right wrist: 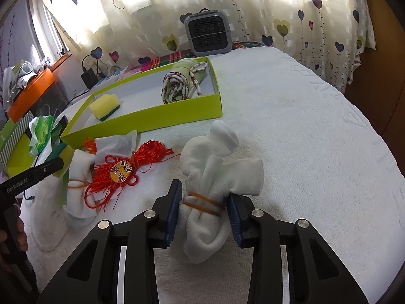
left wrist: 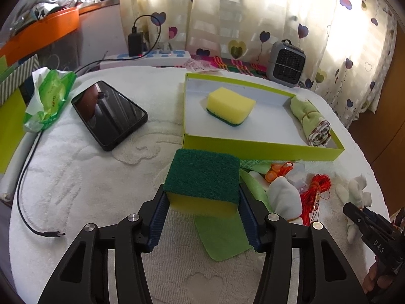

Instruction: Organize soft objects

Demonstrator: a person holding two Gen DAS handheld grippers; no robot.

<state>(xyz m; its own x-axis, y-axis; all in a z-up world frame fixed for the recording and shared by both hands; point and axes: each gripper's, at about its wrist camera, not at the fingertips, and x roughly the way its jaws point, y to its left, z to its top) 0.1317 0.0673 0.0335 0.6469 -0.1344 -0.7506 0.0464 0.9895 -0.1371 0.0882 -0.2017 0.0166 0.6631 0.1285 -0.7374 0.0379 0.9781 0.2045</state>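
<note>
Left wrist view: left gripper (left wrist: 202, 202) clamped on a sponge (left wrist: 202, 179), green scouring face up, yellow foam squeezed between the blue pads (left wrist: 159, 220); sponge lifted clear of the white towel (left wrist: 101, 190), just short of the near wall of the green tray (left wrist: 260, 150). Already in tray: second sponge (left wrist: 230, 106), yellow side up, near the middle; rolled green cloth (left wrist: 310, 119) against the right wall. Still outside, beside the tray's near wall: flat green cloth (left wrist: 222, 238) under the jaws, white sock bundle (left wrist: 284, 198), red cord tangle (left wrist: 316, 190). Phone (left wrist: 108, 114) and tissue pack (left wrist: 49, 96) off to the left, not part of the sort.

Right wrist view: right gripper (right wrist: 203, 211) astride a white rolled towel (right wrist: 215, 177) at its rubber-banded waist. Left pad touching the fabric; right pad close, contact not certain, so grip cannot be confirmed. Towel resting on the bedding, well short of the tray.

Progress estimate: two items stowed, one in transit, one being taken up, several left. Roughly halfway.
</note>
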